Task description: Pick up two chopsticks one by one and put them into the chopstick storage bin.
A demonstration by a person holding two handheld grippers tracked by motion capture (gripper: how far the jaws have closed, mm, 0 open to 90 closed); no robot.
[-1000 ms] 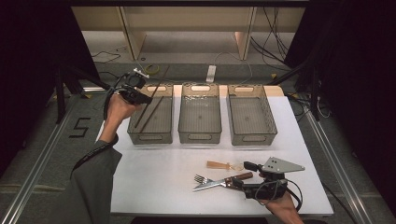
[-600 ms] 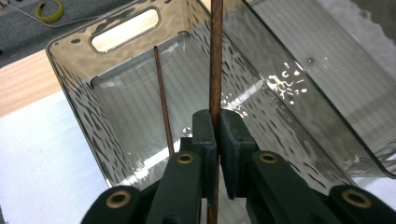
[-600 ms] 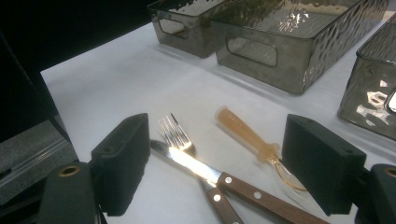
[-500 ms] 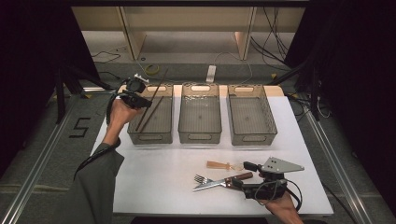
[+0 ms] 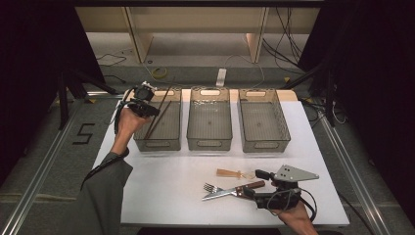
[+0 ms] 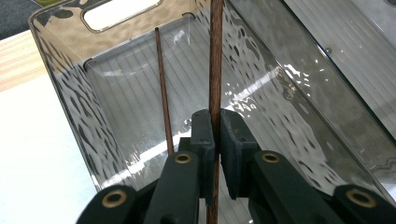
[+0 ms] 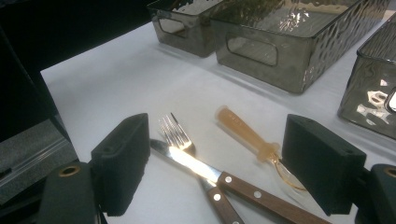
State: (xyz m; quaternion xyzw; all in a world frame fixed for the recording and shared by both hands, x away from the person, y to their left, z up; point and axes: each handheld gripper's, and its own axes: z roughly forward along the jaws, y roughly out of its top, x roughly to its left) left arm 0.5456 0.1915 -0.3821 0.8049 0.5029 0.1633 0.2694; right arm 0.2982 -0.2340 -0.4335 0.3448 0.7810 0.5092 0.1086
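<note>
We keep the left gripper clamped on 1 chopstick, which pokes ahead into the bin beside its twin. It looks light, stiff and slick, so mid-shaft suits. Our right gripper stands apart around fork and knife.

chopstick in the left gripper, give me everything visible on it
The chopstick is a thin, straight, dark brown stick, wood by the look of it. The left gripper is shut on it, both pads pressing its sides, with its length running on past the pads. It hangs slanted over the leftmost bin, a smoky clear plastic tray, where a second chopstick already leans. Whether its far end touches the bin cannot be told.
</note>
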